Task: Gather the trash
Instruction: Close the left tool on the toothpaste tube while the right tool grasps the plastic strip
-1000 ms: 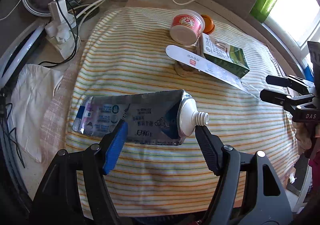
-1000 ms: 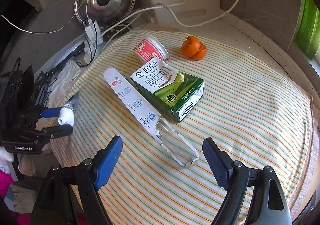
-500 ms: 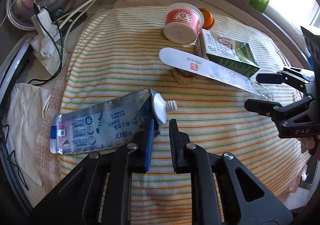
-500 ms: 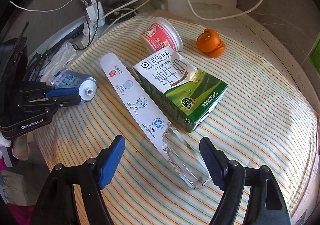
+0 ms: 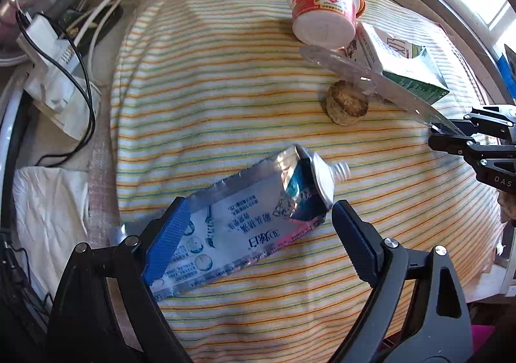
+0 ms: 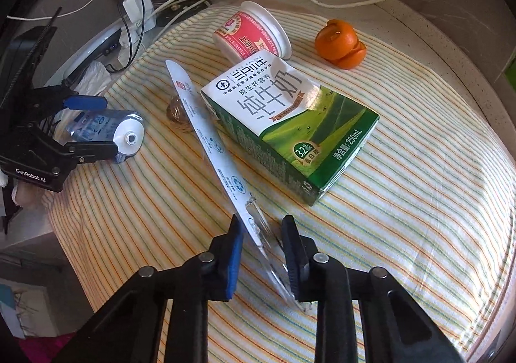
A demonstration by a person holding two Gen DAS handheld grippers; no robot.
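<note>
A striped cloth (image 6: 419,169) covers the whole work surface under me, and everything I am after lies on it. The biggest piece of rubbish is the green and white milk carton (image 6: 290,124), on its side near the middle, with the red and white yogurt cup (image 6: 251,34) tipped over just behind it and a bit of orange peel (image 6: 340,45) off to its far side. The flattened silver toothpaste tube (image 5: 245,224) lies diagonally on the cloth nearest my left side, its capless white nozzle pointing toward the middle; my left gripper (image 5: 254,234) stands over it, its jaws just opened wide, one finger at each side of the tube, and I cannot see either pad pressing on it. A long thin white and clear wrapper (image 6: 213,143) runs alongside the carton's near edge; my right gripper (image 6: 261,253) has just closed its jaws down onto the clear end of it, narrowed to a slim gap with the plastic pinched between the pads. Smallest is a round brown cork-like lump (image 5: 346,103), sitting just beside the wrapper's far end.
</note>
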